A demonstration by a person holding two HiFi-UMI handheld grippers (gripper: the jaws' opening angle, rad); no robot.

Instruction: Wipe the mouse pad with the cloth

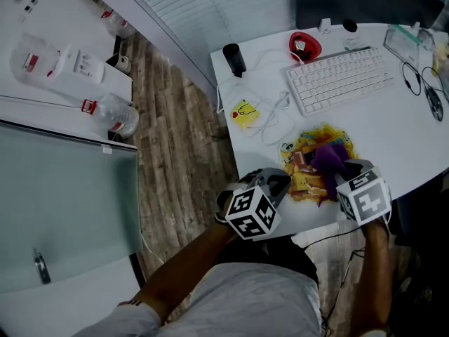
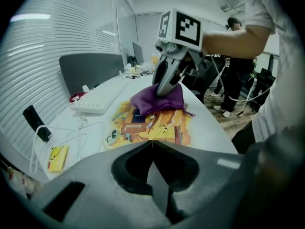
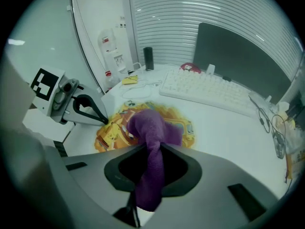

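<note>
The mouse pad (image 1: 300, 177), a bright yellow and orange printed sheet, lies on the white counter (image 1: 393, 118) in the lower middle of the head view, below the keyboard (image 1: 340, 76).

**Right tongs:** The right tongs (image 1: 345, 168) are clamped on the purple cloth (image 1: 328, 159). In the right gripper view a twisted strand of cloth (image 3: 150, 128) runs up through the closed tongs (image 3: 151, 149). It spreads into a bunch sitting on the mouse pad (image 3: 183, 128) in the centre of that frame.

**Left tongs:** The left tongs (image 1: 277, 182) are closed tip to tip, with nothing showing between them in the left gripper view (image 2: 152, 144). Their tips sit right at the pad's edge. Whether they press it down cannot be told.

**Progress:** The cloth is gripped and in contact with the pad, so the wiping looks to be under way rather than finished. Seen from the left gripper view, the cloth (image 2: 159, 99) covers only the far part of the mouse pad (image 2: 147, 128), and most of the printed surface lies bare in front of it. No dirt or wipe marks show, so how much has been cleaned cannot be read. What seems left is to drag the cloth over the uncovered part, with the left tongs probably steadying the edge.
</note>
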